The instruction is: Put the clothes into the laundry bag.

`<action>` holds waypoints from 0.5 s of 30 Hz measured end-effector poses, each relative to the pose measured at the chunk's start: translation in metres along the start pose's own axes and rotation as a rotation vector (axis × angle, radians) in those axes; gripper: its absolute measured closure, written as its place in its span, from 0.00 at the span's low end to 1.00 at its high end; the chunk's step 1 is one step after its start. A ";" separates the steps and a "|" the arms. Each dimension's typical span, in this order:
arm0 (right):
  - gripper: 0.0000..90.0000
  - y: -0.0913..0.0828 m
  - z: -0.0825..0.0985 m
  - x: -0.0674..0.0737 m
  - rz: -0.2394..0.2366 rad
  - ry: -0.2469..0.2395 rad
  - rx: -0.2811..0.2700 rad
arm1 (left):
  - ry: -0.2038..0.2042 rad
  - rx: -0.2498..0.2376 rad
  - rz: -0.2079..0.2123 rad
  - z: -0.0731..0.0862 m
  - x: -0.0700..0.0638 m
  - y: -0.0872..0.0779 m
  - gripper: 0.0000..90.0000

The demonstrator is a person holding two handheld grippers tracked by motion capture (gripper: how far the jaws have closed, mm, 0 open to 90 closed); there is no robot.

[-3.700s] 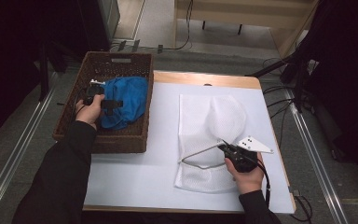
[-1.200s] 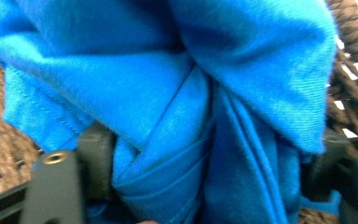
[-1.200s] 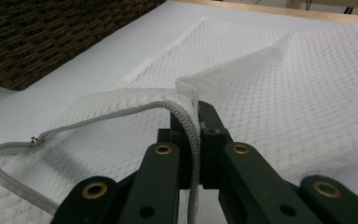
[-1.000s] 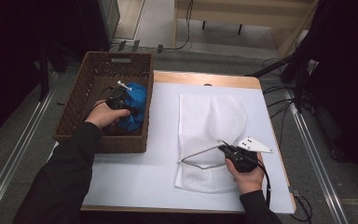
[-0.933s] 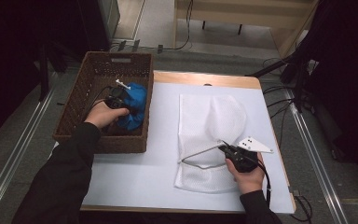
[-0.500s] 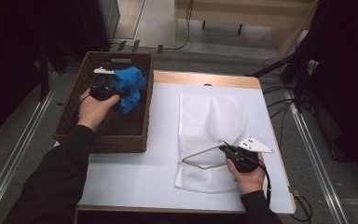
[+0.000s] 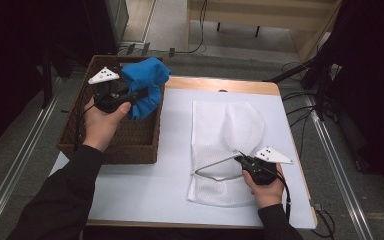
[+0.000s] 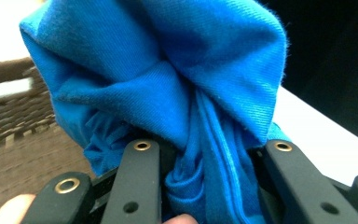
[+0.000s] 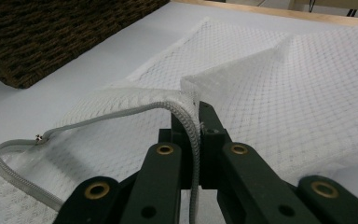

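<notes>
desk (image 7: pixel 170 175) white top, wood edge; grey floor with metal rails (image 7: pixel 10 180) left and right, black cables (image 7: pixel 305 100) at right

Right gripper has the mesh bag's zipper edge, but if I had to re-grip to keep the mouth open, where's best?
Grip the grey zipper band of the white mesh bag at the crest of its arch, where the right gripper pinches it now. Come from the bag's right side, jaws across the band. That corded edge is stiffer than the mesh, so lifting it should hold the opening towards the basket.
</notes>
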State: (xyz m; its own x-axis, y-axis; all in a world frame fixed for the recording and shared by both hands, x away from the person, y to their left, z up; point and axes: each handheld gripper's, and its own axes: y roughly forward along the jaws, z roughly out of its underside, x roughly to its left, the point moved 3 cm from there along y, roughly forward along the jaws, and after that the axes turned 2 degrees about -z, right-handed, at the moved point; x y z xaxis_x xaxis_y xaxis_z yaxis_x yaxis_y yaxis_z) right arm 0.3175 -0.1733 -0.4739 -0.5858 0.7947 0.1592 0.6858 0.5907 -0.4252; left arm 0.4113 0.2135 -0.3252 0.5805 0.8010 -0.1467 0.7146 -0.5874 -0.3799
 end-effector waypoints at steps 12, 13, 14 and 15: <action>0.99 0.000 0.000 0.001 0.000 -0.003 0.001 | 0.099 -0.031 0.226 0.029 -0.090 -0.018 0.77; 0.99 0.000 0.000 0.001 0.000 -0.003 0.001 | 0.099 -0.031 0.226 0.029 -0.090 -0.018 0.77; 0.99 0.000 0.000 0.001 0.001 -0.003 0.001 | 0.103 -0.021 0.264 0.038 -0.102 -0.021 0.77; 0.99 0.000 0.000 0.001 0.001 -0.003 0.001 | 0.108 -0.017 0.283 0.045 -0.107 -0.022 0.76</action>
State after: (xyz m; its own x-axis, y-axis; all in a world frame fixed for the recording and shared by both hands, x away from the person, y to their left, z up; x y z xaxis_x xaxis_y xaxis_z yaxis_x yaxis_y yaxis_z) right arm 0.3171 -0.1728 -0.4744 -0.5862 0.7949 0.1564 0.6859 0.5897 -0.4265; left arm 0.3160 0.1454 -0.3418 0.7952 0.5885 -0.1461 0.5241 -0.7882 -0.3225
